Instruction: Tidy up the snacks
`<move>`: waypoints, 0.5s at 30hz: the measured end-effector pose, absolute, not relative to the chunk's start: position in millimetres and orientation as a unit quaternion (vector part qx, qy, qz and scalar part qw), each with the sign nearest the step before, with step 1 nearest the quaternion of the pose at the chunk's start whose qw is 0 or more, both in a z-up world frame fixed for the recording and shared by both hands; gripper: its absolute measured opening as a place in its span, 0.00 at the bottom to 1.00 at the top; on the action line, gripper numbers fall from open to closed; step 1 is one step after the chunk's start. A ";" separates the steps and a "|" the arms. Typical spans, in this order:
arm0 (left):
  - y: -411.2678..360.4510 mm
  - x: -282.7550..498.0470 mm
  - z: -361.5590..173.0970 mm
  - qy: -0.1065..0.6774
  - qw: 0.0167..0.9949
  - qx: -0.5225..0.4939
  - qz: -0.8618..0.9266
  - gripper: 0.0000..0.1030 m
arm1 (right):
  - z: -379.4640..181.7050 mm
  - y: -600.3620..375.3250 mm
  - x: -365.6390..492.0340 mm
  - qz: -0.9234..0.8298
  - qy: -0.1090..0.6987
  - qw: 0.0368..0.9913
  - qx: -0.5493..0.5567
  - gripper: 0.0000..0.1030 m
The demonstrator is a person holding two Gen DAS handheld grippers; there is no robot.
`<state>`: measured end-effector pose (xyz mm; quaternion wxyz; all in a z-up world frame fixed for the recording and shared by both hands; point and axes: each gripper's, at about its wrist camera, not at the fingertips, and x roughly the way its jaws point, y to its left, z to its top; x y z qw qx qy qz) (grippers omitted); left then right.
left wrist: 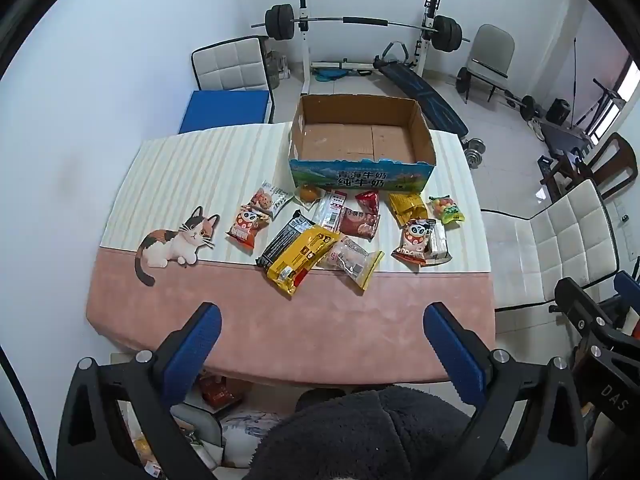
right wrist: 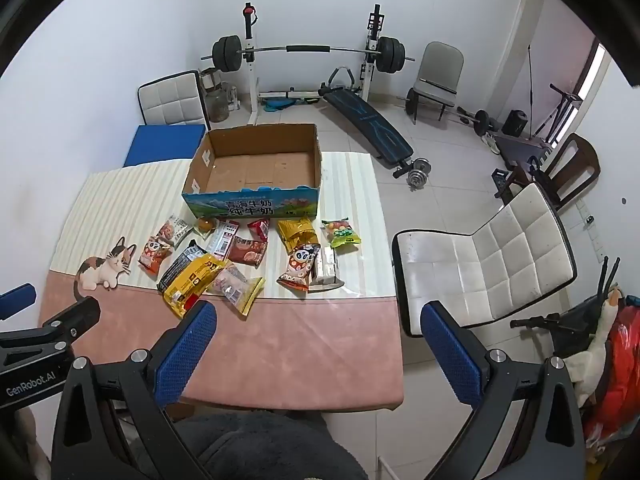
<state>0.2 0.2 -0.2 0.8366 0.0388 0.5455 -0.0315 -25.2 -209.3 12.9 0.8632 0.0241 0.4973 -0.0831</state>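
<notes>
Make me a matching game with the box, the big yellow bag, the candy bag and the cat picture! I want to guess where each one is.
Things:
1. cardboard box
2. big yellow bag
3. colourful candy bag
4. cat picture

Places:
A. far left of the snacks, on the tablecloth
B. right end of the snack row
C. behind all the snacks, empty
D. nearest edge of the pile, partly on the pink strip

Pairs: 1-C, 2-D, 3-B, 4-A
</notes>
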 end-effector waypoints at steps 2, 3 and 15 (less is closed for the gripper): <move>0.2 0.2 -0.2 0.544 0.838 0.039 -0.031 1.00 | 13.4 -209.1 -25.2 -0.082 0.497 0.864 0.023 1.00; -0.1 0.2 -0.1 0.544 0.838 0.039 -0.031 1.00 | 12.9 -209.6 -24.5 -0.082 0.500 0.862 0.025 1.00; -4.3 1.2 1.0 0.539 0.840 0.043 -0.035 1.00 | 11.9 -211.9 -24.6 -0.081 0.497 0.864 0.028 1.00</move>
